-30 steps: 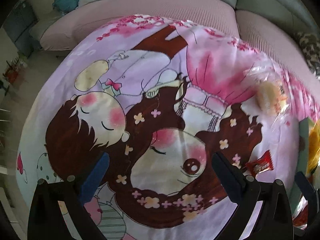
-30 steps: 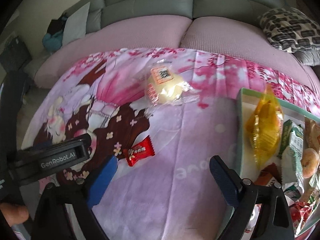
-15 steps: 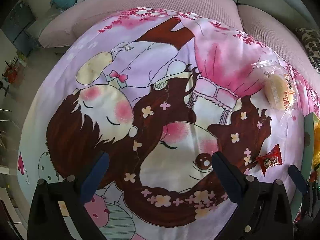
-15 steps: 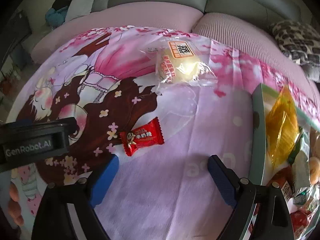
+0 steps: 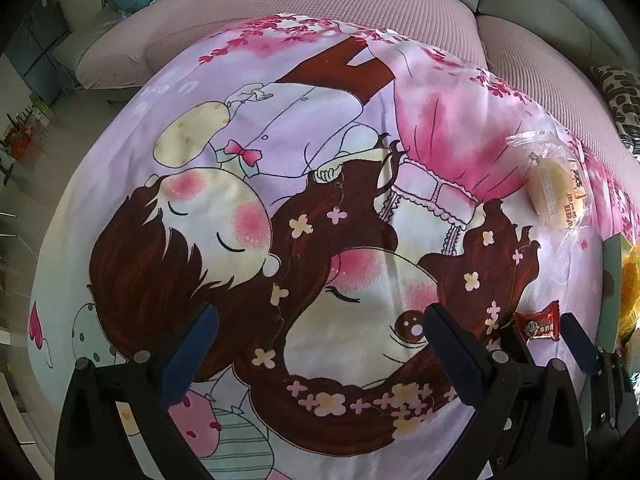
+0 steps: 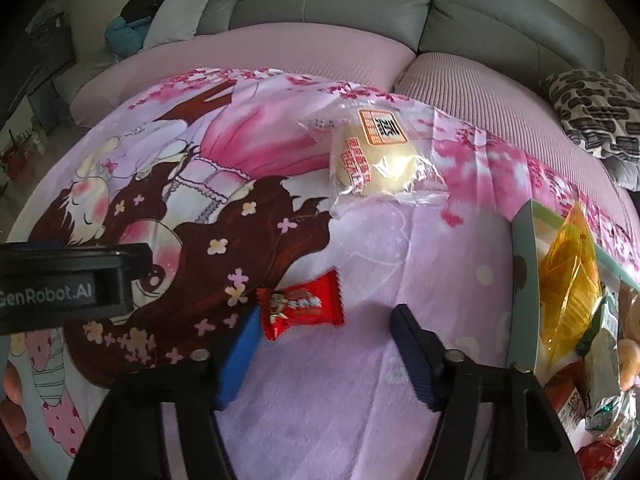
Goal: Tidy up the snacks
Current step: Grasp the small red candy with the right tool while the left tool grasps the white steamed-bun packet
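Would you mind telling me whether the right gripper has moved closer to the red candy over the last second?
Yes. The right gripper has advanced toward the red candy, which stayed put on the cartoon blanket; the candy now lies beside its left finger.

You have a small red candy [image 6: 301, 306] in a crimped wrapper lying flat on the printed cloth, tilted a little, its white label facing up. Farther back lies a round pale bun [image 6: 376, 160] sealed in clear plastic with an orange label, flat and well apart from the candy. At the right stands a pale green box [image 6: 522, 280] holding more snacks: a yellow translucent packet [image 6: 568, 280] leaning upright, green-and-white packets [image 6: 604, 352] beside it, red wrappers lower down.
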Demonstrator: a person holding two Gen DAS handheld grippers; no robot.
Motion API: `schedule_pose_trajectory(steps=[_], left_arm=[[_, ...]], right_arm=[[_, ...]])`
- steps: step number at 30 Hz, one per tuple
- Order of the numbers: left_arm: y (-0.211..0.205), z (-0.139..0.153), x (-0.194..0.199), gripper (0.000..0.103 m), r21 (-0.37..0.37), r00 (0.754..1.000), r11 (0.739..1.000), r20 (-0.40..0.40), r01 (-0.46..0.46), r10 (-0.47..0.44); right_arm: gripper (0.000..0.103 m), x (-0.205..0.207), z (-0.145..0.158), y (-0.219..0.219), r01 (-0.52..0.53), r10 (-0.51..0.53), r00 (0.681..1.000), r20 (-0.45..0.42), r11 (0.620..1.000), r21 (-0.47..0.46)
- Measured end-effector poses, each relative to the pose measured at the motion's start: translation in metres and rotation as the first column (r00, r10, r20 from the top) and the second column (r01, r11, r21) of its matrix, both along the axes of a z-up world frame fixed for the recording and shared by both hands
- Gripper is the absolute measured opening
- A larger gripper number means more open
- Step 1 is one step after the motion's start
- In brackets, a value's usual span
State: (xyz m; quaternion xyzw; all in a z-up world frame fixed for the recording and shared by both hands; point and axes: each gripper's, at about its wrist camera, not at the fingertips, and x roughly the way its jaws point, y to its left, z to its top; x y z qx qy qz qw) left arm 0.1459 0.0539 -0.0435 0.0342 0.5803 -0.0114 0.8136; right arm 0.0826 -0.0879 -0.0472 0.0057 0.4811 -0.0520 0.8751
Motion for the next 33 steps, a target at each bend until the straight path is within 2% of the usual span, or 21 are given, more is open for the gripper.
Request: schedule_pose_trajectory(steps=[2, 13, 19, 33], left_arm=[[0.002, 0.0, 0.0, 0.102, -0.002, 1.0, 1.0, 0.0, -0.003, 0.003], [-0.002, 0.003, -0.003, 0.102, -0.006, 1.0, 1.0, 0.001, 0.0, 0.0], [-0.006, 0.003, -0.004, 0.102, -0.016, 1.0, 1.0, 0.004, 0.007, -0.007], [-0.017, 0.011, 0.006, 0.102, -0.12, 0.997, 0.993, 0.073, -0.001, 0.01]], right_arm=[[0.062, 0.001, 0.0, 0.002, -0.003, 0.003, 1.0, 0.004, 1.0, -0.006], [0.036, -0.001, 0.002, 0.004, -0.012, 0.012, 1.0, 0.017, 1.0, -0.008], [0.032, -0.002, 0.003, 0.0, -0.004, 0.004, 1.0, 0.023, 1.0, 0.008], [0.032, -0.004, 0.014, -0.017, 0.047, -0.049, 0.998, 0.036, 0.997, 0.053]])
